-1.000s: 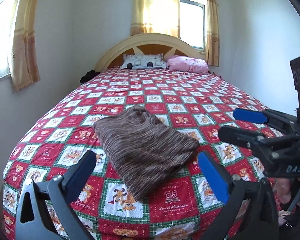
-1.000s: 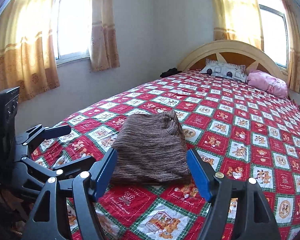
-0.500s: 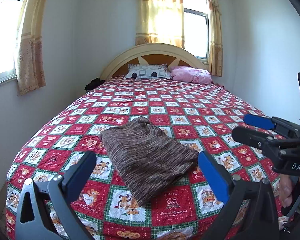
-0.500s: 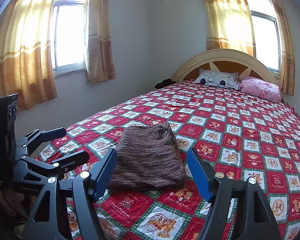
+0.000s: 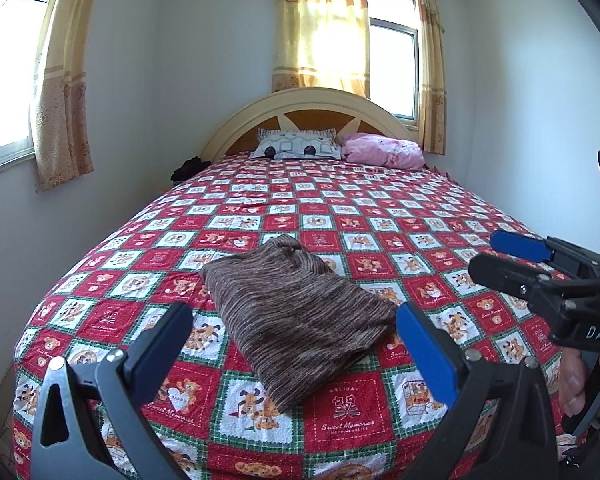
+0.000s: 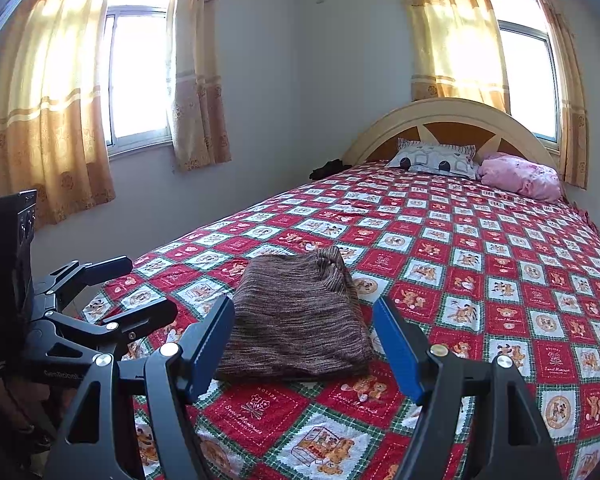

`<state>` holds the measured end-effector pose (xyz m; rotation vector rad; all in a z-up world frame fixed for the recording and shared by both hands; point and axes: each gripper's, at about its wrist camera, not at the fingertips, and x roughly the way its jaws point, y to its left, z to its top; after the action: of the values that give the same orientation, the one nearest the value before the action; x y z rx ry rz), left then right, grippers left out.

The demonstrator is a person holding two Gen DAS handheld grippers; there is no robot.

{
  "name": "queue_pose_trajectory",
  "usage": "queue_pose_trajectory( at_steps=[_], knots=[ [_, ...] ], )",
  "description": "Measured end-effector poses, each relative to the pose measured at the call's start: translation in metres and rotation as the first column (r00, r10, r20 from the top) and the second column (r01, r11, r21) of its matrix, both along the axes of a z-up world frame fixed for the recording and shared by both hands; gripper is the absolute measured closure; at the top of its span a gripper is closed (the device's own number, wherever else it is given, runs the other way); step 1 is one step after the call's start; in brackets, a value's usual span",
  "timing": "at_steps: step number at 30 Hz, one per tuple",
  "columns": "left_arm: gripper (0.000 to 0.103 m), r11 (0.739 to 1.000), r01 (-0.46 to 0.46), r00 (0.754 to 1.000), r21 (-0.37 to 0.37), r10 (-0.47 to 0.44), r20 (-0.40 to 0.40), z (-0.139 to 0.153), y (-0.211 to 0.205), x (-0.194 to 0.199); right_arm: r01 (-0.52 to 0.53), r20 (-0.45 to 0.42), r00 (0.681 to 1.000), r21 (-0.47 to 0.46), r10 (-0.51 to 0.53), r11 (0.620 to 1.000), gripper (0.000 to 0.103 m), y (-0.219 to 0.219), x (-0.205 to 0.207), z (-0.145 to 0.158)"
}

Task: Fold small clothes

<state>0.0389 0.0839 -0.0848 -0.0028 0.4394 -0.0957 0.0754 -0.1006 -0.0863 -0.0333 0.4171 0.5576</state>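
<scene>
The folded brown garment (image 5: 296,316) lay on the bed (image 5: 400,216), soft and light, probably best pinched at a corner. Both grippers (image 5: 296,344) (image 6: 304,340) stood wide and empty.

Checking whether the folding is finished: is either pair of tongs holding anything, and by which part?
Nothing is held. Left tongs and right tongs are open, clear of the folded brown garment.

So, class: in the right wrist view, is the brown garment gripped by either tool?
No: the brown garment lies folded on the bedspread, untouched.
</scene>
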Motion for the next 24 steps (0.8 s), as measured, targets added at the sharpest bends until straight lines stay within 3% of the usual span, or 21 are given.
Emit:
queue_pose_trajectory(
  at_steps=[24],
  knots=[
    [0.000,1.000,-0.016,1.000,-0.001,0.016,0.007,0.0032,-0.0001,-0.0025,0.009,-0.009,1.000,0.012,-0.009,1.000,0.031,-0.0042,0.0002,0.0003]
  ],
)
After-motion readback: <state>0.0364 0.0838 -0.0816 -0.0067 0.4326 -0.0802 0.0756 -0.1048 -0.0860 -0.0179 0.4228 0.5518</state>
